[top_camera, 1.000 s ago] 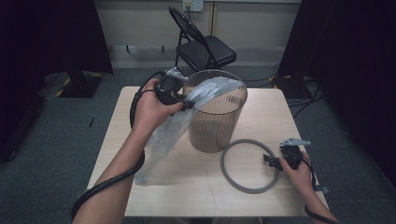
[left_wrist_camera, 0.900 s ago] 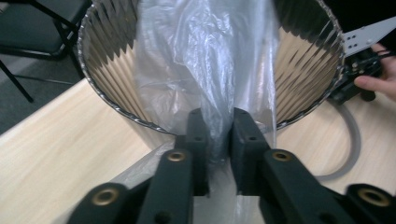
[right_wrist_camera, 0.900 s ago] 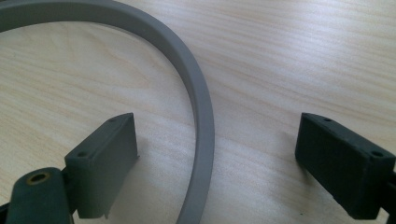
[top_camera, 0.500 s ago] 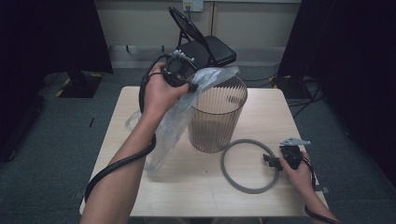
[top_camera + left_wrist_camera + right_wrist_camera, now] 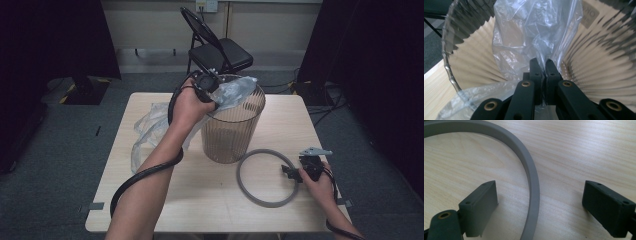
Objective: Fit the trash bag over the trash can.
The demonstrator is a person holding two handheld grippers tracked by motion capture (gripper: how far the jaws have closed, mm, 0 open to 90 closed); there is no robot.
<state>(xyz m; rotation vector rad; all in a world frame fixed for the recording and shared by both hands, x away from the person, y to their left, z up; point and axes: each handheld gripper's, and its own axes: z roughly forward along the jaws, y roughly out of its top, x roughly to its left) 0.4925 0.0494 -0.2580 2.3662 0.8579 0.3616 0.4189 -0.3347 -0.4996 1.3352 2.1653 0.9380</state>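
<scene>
the left gripper (image 5: 543,62) is clenched on a fold of the clear plastic bag (image 5: 534,32), jaws pressed together with the film pinched between them. it hangs at the rim of the ribbed translucent bin (image 5: 232,127), pointing down into it; the bag's top spills inside just ahead of the jaws, while the rest trails back behind the hand onto the wooden table (image 5: 150,200). the right gripper (image 5: 540,205) rests released on the table, jaws wide apart, with the grey ring (image 5: 532,185) lying between them, untouched.
</scene>
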